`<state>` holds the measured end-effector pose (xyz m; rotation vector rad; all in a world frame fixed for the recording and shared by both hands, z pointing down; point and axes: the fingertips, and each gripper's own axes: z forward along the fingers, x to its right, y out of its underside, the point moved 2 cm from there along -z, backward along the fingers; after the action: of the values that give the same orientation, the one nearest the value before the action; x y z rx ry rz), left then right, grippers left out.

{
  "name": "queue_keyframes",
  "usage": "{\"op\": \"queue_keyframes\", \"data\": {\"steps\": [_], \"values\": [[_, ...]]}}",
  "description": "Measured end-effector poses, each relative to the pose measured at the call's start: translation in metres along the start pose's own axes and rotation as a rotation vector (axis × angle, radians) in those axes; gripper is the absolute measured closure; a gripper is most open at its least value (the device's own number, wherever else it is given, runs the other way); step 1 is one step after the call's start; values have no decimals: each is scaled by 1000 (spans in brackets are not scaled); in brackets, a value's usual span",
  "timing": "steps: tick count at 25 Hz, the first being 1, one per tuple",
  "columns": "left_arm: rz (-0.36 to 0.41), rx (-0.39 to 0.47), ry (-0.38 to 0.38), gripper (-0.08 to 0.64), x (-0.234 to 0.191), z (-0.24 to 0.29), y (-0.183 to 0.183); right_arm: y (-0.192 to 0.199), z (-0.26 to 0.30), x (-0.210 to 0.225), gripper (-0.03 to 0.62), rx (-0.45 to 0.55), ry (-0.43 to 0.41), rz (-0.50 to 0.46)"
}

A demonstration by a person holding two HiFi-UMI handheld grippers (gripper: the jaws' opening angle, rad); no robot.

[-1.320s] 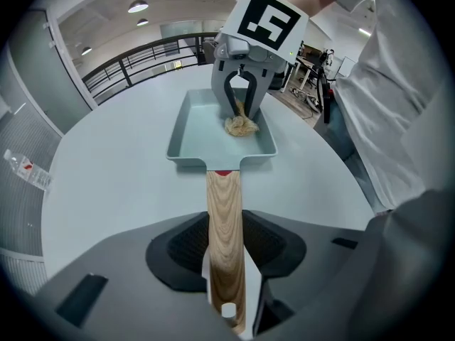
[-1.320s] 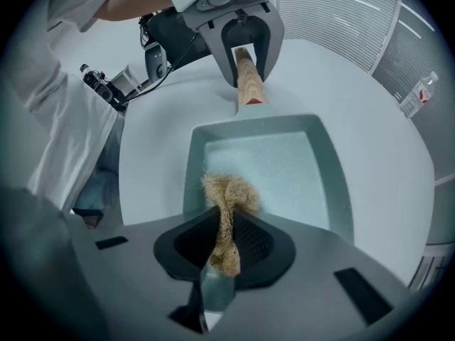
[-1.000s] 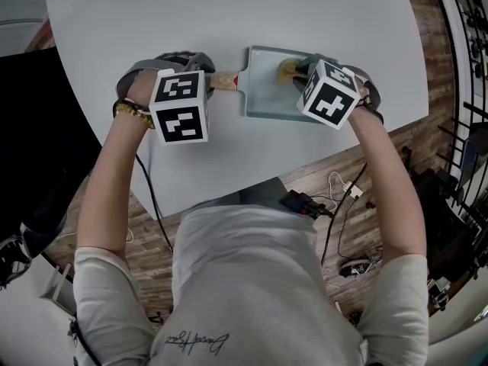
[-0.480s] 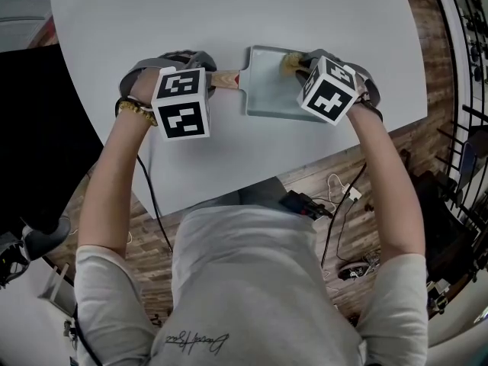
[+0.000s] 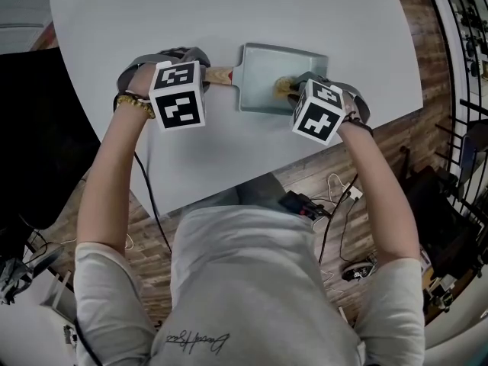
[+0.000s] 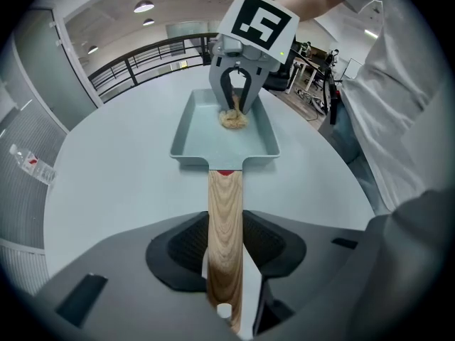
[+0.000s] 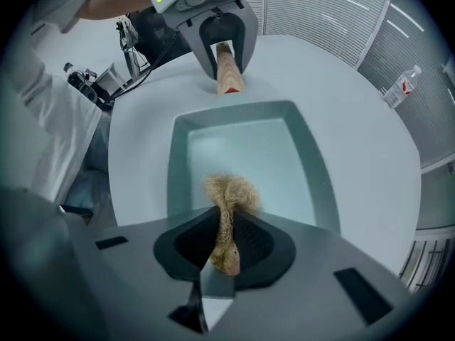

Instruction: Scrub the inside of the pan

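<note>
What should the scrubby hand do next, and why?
Probably slide the tan fibre scrubber forward across the grey rectangular pan toward its wooden handle. The right gripper pinches it by the pan's near wall, so most of the floor lies ahead, and the left gripper holds the handle steady.

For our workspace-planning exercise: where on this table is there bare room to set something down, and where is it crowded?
Bare: the wide stretch of table beyond the pan, and the strip between pan and near edge. Crowded: the middle line, where the left gripper clamps the handle and the right gripper holds a scrubber in it.
</note>
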<state>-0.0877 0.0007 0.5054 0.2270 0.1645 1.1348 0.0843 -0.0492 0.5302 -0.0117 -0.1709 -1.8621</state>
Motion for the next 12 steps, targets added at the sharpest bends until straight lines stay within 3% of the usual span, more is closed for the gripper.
{"op": "queue_keyframes", "data": {"steps": [6, 12], "values": [[5, -5, 2, 408, -7, 0, 0, 5, 1, -18, 524, -15, -95, 18], [46, -42, -3, 408, 4, 1, -3, 11, 0, -20, 523, -23, -95, -12]]}}
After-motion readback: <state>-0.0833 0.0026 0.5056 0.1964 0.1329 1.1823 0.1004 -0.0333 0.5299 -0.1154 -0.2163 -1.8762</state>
